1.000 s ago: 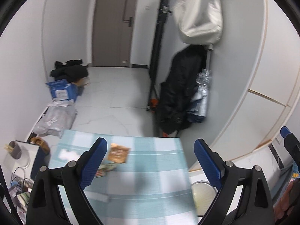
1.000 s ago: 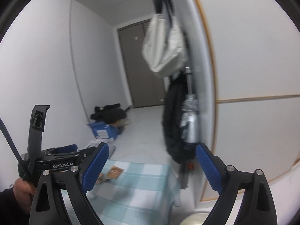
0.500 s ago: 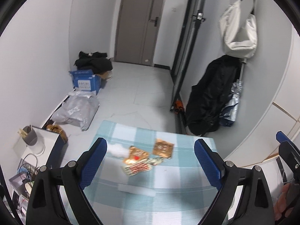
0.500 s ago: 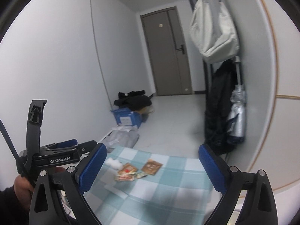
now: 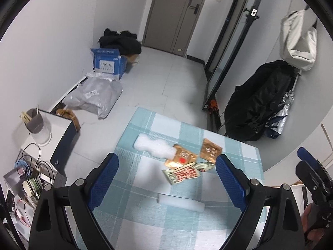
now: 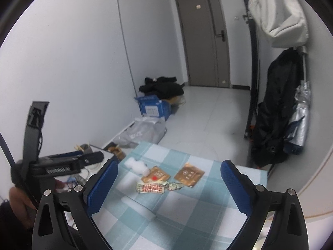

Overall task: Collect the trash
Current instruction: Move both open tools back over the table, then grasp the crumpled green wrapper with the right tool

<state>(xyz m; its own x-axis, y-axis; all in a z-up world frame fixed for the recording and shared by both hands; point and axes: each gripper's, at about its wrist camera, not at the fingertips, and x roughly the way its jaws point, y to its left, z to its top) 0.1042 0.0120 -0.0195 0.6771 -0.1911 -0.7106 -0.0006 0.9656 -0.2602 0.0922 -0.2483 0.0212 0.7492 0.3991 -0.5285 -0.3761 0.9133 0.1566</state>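
Both tongs, the left gripper (image 5: 166, 179) and right gripper (image 6: 169, 184), hang spread wide and empty above a blue checked table (image 5: 208, 229), seemingly lining up a first pick. Trash lies clustered mid-table: white foam (image 5: 154, 145), gold wrappers (image 5: 210, 151), a red-patterned wrapper (image 5: 183, 174).

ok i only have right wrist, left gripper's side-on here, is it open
Observer: Yes. In the left wrist view the left gripper is wide open with nothing between its fingers.
Operator: theres a blur nearer than the wrappers, what is it
Observer: A white foam strip, lying flat on the cloth, apart from the wrappers.
Operator: and whats behind the left gripper, its blocking my view
Observer: A paper cup among tangled cables, off the table's left side.
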